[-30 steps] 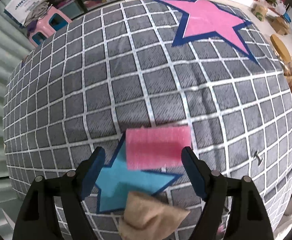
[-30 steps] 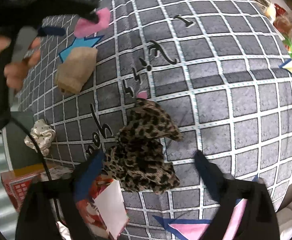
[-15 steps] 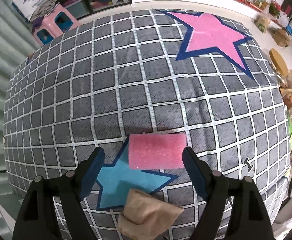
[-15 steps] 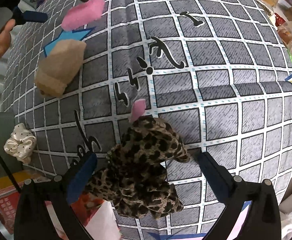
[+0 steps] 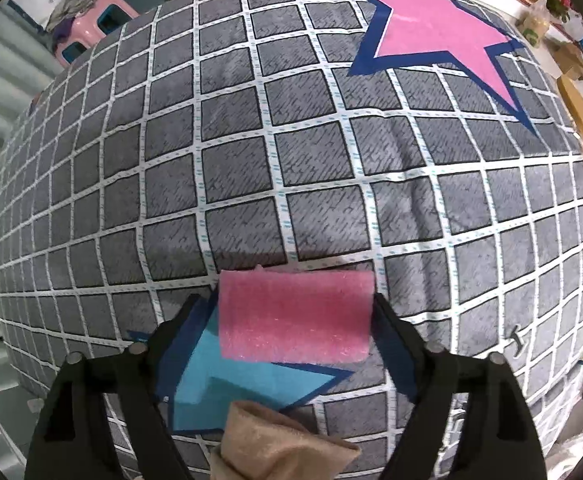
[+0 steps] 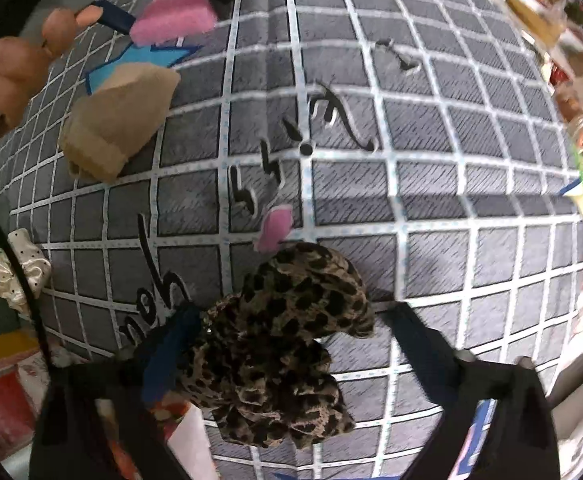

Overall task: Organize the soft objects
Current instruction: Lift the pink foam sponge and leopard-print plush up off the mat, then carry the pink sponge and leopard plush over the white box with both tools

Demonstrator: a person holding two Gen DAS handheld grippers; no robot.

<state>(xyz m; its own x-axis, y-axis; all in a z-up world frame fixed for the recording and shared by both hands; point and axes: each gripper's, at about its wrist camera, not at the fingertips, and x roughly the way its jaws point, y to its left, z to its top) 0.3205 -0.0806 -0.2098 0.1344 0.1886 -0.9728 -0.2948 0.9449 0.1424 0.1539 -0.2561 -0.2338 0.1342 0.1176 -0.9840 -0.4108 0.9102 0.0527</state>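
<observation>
Evidently both grippers are closing on soft items lying on the checked bedspread point(image 5: 251, 160): the left gripper point(image 5: 287, 320) has its fingers pinching the pink sponge point(image 5: 295, 316), while the right gripper point(image 6: 291, 344) has its fingers narrowing around the leopard-print scrunchie point(image 6: 287, 336), not visibly squeezing it. Next, I judge, comes lifting; no container is showing.

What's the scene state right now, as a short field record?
surface: grey checked cloth
left hand-held gripper: jaws just closing around pink sponge; grip unclear
right hand-held gripper: jaws just closing, leopard scrunchie between, not yet pinched
loose: beige sock, white scrunchie
</observation>
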